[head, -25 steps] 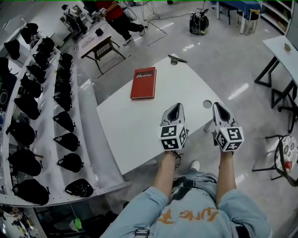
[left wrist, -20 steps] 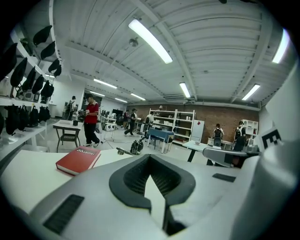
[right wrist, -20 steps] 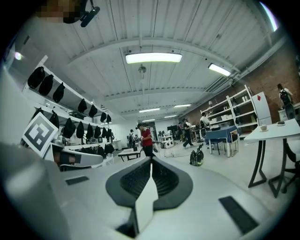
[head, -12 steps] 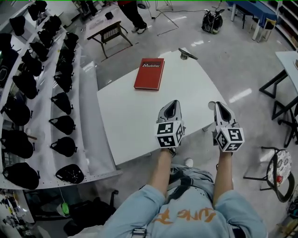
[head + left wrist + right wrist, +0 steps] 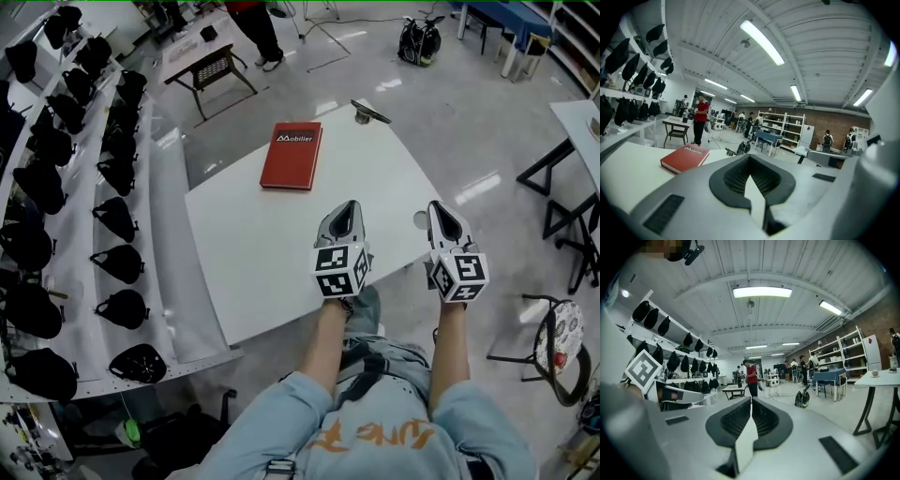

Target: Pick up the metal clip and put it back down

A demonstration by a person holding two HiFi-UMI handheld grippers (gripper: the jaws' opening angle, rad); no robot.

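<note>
The metal clip (image 5: 370, 112) lies at the far corner of the white table (image 5: 244, 272), dark and thin. My left gripper (image 5: 347, 208) hovers over the table's near part, far short of the clip, jaws shut with nothing between them. The right gripper (image 5: 439, 210) is beside it over the table's right edge, also shut and empty. In the left gripper view the shut pads (image 5: 729, 180) point across the table toward a red book (image 5: 685, 157). In the right gripper view the shut pads (image 5: 766, 420) face the open hall.
A red book (image 5: 292, 156) lies on the table's far left part. A round hole (image 5: 419, 218) sits near the right edge. Curved shelves with several black bags (image 5: 117, 220) run along the left. A stool (image 5: 565, 336) stands at the right. A person in red (image 5: 751, 376) stands farther off.
The head view has shifted, so the table and book sit a little differently in the frame. Both grippers stay shut and side by side over the table's near edge.
</note>
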